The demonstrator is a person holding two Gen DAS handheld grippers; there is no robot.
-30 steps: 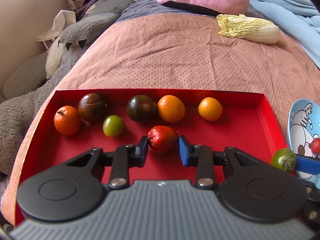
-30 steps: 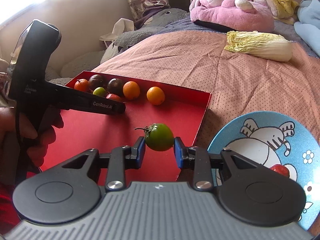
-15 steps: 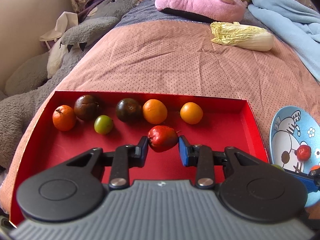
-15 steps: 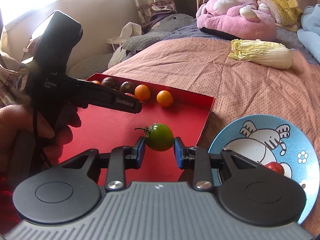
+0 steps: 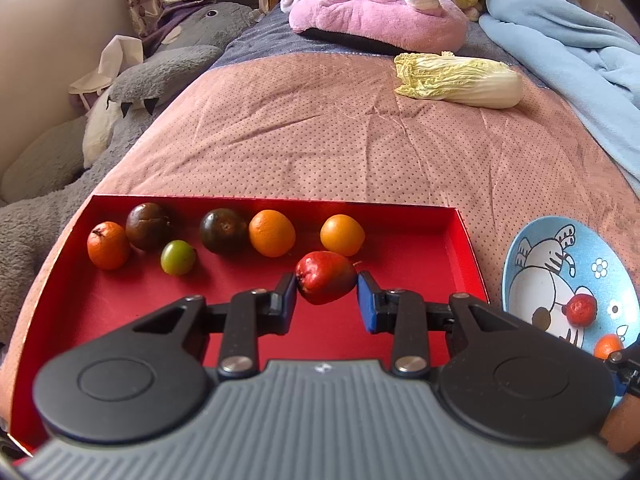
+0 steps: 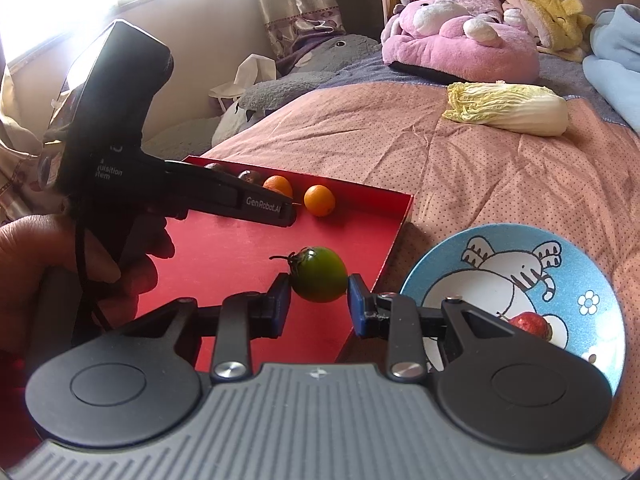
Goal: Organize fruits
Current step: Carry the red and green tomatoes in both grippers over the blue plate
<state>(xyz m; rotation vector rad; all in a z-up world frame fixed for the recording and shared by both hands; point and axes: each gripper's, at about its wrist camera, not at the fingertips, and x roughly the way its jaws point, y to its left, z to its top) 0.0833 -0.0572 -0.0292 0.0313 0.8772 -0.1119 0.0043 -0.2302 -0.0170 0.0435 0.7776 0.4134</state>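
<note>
Green tomato (image 6: 319, 274) only in right claw (image 6: 318, 300) view.

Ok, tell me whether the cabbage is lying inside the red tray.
No: the cabbage lies on the pink bedspread, well beyond the far wall of the red tray.

bed (image 5: 320, 140) pink quilt | on it: red tray (image 5: 400, 212), blue plate (image 5: 516, 256), cabbage (image 5: 460, 80), plushies (image 5: 376, 4)

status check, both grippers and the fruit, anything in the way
Left gripper shut on red fruit, over red tray. Right gripper shut on green tomato, near tray's right edge. Nothing blocking the blue plate.
</note>
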